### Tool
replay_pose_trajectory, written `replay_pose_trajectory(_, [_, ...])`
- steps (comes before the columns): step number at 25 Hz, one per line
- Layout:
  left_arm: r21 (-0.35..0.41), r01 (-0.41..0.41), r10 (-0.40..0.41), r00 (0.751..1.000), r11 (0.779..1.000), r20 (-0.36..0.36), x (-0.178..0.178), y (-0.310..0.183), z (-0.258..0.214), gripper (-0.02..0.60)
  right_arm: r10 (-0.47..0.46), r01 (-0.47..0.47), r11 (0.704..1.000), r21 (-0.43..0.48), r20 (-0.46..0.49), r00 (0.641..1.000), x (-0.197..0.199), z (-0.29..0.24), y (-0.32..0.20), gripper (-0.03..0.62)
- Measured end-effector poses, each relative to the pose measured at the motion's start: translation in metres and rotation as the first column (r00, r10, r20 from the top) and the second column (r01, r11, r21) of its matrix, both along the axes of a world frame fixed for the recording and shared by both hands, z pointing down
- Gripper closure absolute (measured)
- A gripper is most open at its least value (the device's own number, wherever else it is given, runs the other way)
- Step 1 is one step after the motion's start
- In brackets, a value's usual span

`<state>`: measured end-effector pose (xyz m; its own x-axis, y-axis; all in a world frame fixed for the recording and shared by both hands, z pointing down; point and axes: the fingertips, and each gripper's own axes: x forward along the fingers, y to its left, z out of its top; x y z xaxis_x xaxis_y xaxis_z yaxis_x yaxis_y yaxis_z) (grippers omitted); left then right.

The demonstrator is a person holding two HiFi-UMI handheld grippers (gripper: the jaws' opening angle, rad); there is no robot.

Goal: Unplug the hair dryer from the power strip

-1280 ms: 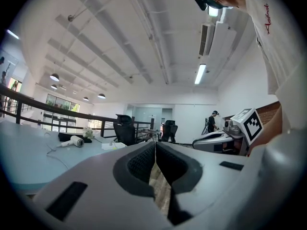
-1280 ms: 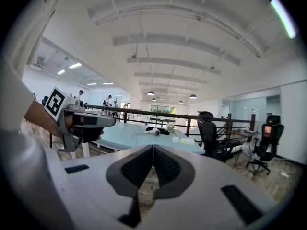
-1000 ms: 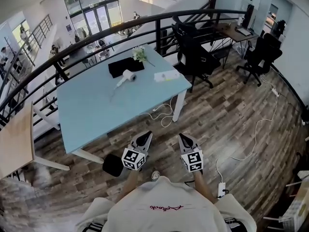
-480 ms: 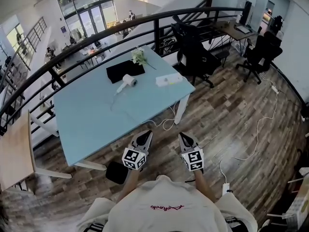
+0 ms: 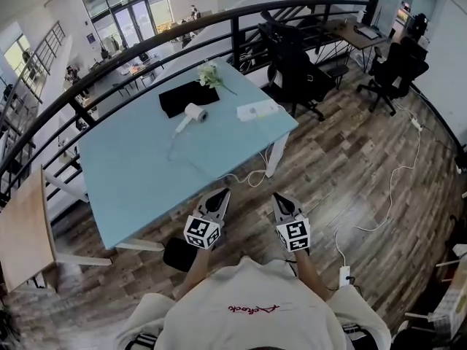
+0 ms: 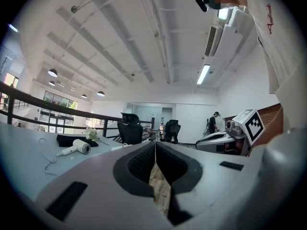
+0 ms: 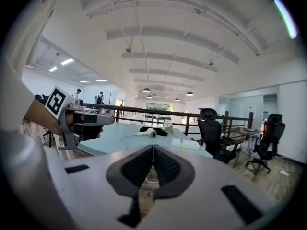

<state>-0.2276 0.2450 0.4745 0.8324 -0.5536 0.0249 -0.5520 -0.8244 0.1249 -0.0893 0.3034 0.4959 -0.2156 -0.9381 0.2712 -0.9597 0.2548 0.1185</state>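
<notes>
A white hair dryer (image 5: 191,115) lies on the light blue table (image 5: 139,173), in front of a black cloth (image 5: 188,97). Its thin cord (image 5: 244,177) runs over the table's near edge to the floor. A white power strip (image 5: 257,111) lies near the table's far right corner. My left gripper (image 5: 222,193) and right gripper (image 5: 278,198) are held side by side over the wooden floor, short of the table, both shut and empty. The hair dryer (image 6: 76,148) shows far off in the left gripper view. It also shows in the right gripper view as a small hair dryer (image 7: 147,133) beside the strip (image 7: 187,143).
A black railing (image 5: 146,46) curves behind the table. Black office chairs (image 5: 292,71) stand to the right of it. A wooden table (image 5: 22,224) is at the left and a black stool (image 5: 179,252) sits by my feet. Another white strip (image 5: 344,275) with a cable lies on the floor.
The person has stepped closer to the table, carrying both grippers forward with them. Both stay shut and empty.
</notes>
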Motion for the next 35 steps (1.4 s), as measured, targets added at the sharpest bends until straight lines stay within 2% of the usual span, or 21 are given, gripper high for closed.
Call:
replay_pose_trajectory(11, [-0.020, -0.031, 0.031, 1.000, 0.999, 0.005, 0.014, 0.001, 0.009, 0.568, 0.012, -0.012, 1.000, -0.013, -0.001, 1.000, 0.008, 0.006, 0.002, 0.576])
replay_pose_trajectory(20, [-0.025, -0.005, 0.006, 1.000, 1.000, 0.014, 0.020, -0.021, 0.017, 0.568, -0.004, 0.004, 1.000, -0.016, 0.016, 1.000, 0.015, 0.017, -0.019, 0.576])
replay_pose_trajectory(27, [-0.040, 0.007, -0.005, 1.000, 0.999, 0.028, 0.042, -0.049, 0.027, 0.568, -0.016, 0.017, 0.999, -0.028, 0.037, 0.999, 0.034, 0.028, -0.054, 0.576])
replay_pose_trajectory(35, [-0.044, 0.039, -0.036, 0.998, 0.998, 0.048, 0.069, -0.104, 0.026, 0.568, -0.041, 0.043, 0.999, -0.025, 0.059, 0.997, 0.063, 0.028, -0.112, 0.576])
